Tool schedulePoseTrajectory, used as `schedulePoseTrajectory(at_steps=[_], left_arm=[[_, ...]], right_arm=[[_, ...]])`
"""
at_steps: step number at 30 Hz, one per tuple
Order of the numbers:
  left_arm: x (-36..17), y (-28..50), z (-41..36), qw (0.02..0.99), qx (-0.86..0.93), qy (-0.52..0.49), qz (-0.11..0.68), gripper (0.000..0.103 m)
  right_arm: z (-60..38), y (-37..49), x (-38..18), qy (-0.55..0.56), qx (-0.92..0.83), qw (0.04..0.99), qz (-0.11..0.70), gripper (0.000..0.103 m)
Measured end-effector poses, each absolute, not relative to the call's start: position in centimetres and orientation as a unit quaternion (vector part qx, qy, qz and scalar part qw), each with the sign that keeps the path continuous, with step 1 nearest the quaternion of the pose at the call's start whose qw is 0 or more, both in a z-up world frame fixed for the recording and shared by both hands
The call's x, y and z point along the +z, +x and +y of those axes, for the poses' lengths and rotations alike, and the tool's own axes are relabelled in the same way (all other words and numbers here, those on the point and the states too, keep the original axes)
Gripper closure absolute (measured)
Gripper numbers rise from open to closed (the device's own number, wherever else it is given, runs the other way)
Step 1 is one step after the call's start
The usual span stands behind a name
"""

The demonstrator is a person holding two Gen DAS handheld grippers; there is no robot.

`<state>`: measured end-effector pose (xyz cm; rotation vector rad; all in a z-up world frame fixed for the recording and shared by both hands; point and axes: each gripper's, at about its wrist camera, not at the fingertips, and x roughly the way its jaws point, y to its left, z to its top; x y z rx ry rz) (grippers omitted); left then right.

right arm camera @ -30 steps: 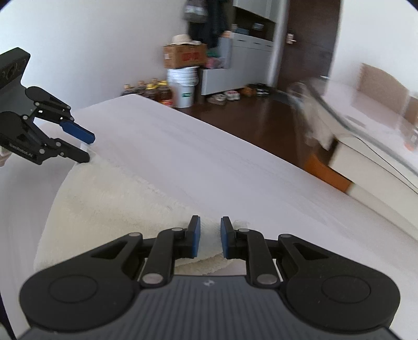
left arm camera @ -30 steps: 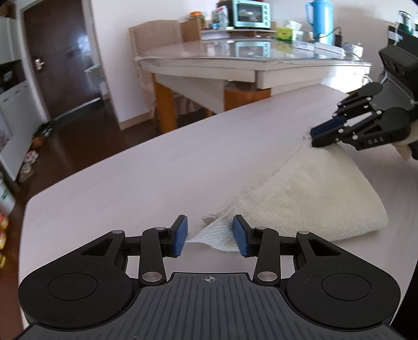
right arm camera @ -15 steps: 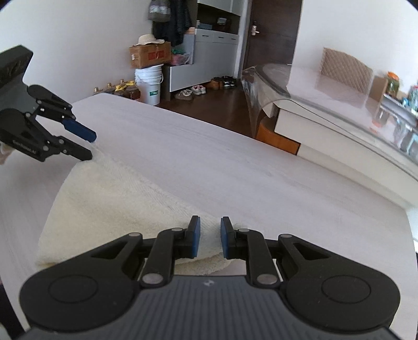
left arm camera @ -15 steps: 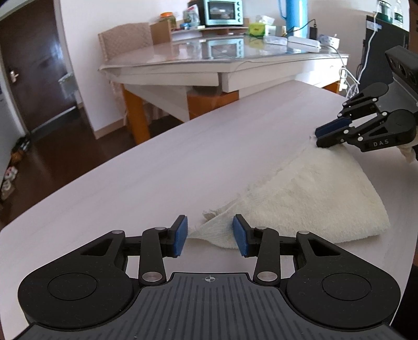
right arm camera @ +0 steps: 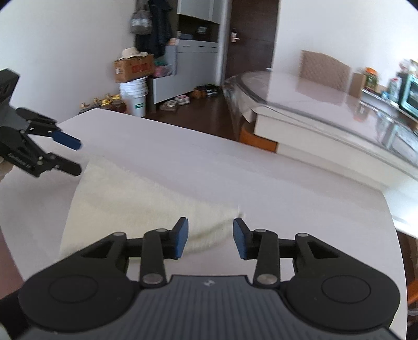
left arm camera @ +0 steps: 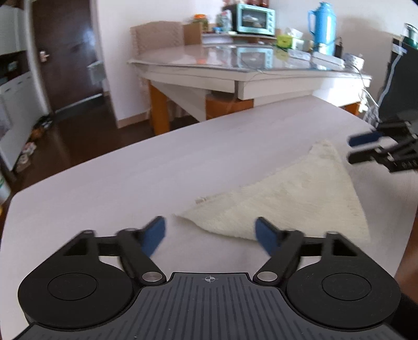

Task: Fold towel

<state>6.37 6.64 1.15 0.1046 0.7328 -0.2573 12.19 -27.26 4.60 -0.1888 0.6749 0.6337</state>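
A cream towel (left arm camera: 295, 198) lies folded flat on the pale table (left arm camera: 130, 177). My left gripper (left arm camera: 210, 234) is open, and the towel's near corner lies just ahead of it, untouched. My right gripper (right arm camera: 210, 236) is open just behind the towel's other end (right arm camera: 146, 204). In the left wrist view the right gripper (left arm camera: 351, 149) hangs open beside the towel's far corner. In the right wrist view the left gripper (right arm camera: 78, 157) is open by the far left corner.
A glass-topped dining table (left arm camera: 235, 62) with a toaster oven (left arm camera: 254, 18) and blue flask (left arm camera: 321, 24) stands behind. The table edge (right arm camera: 389, 209) curves close on the right. Boxes and a bucket (right arm camera: 134, 96) stand on the floor.
Both grippers have opened and let go of the towel corners. Both have drawn back a little, and the towel now lies flat.
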Motion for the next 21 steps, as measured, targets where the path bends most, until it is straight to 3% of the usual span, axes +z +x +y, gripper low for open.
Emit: schedulePoseTrajectory(at_steps=[8, 21], left_arm=[[2.0, 1.7, 4.4, 0.933, -0.079, 0.016, 0.352, 0.008], [2.1, -1.8, 2.0, 0.930, -0.059, 0.017, 0.363, 0.003]], right_arm=[[-27.3, 6.3, 4.5, -0.055, 0.287, 0.891, 0.348, 0.029], [-26.7, 2.4, 5.5, -0.059, 0.277, 0.890, 0.359, 0.022]])
